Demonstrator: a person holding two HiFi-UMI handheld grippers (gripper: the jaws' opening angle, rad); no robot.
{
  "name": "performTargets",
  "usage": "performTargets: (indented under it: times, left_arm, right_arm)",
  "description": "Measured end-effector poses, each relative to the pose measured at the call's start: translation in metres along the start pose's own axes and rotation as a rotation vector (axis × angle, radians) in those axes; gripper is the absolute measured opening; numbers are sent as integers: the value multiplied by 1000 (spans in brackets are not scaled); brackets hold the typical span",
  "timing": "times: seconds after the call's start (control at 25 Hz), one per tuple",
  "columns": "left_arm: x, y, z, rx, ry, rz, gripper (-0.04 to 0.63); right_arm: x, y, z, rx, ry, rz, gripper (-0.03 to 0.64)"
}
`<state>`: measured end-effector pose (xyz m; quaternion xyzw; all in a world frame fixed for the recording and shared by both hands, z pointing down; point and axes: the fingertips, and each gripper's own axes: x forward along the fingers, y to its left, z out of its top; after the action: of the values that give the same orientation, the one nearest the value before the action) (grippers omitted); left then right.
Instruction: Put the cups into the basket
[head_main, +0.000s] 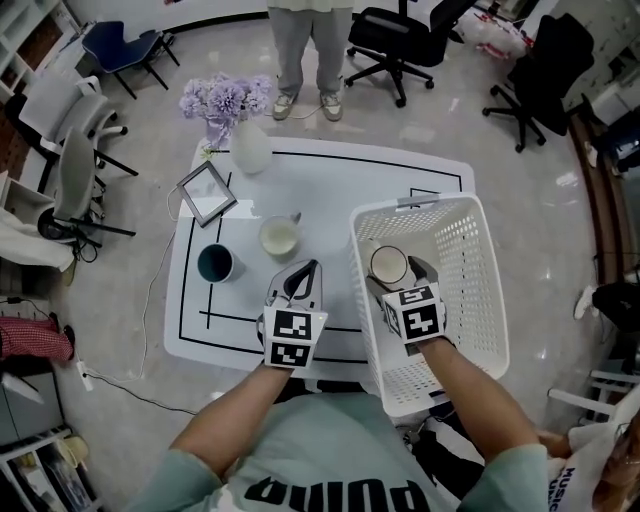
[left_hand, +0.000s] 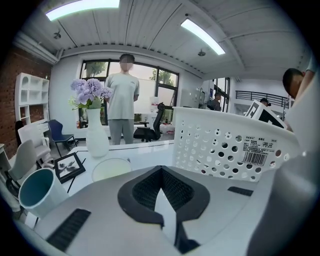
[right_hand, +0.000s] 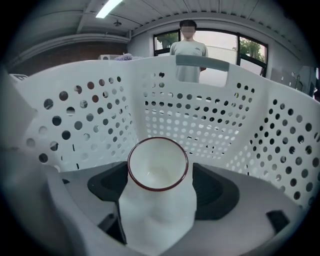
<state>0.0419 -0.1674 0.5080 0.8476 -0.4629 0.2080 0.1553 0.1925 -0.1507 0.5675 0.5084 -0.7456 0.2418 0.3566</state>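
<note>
Between right gripper (right_hand: 158, 194) jaws, white cup (right_hand: 158, 167)

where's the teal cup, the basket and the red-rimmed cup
teal cup (head_main: 215, 263): head view, its dark inside.
basket (head_main: 470, 270): head view, right wall.
red-rimmed cup (right_hand: 157, 169): right gripper view, white inside.

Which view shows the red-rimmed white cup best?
Right gripper view: the cup fills the centre, clamped between the jaws, rim and inside clear. Head view shows only its mouth from above inside the basket. Left gripper view misses it.
</note>
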Motion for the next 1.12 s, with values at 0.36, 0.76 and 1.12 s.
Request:
performTargets:
  times: [0.36,0.76,1.12]
  left_arm:
    - [-14,-2,16,25,-24,-7,6]
    - [-43,-6,44,42,-78,-21,6]
    - [-95,-25,72,16,-142,-43,6]
  right_arm:
    - [-40,-4,12,51,-69,-34,385]
    - [-114,10,60,143,-332,-73,382]
    - [-184,46,72,121,-443,-156,63]
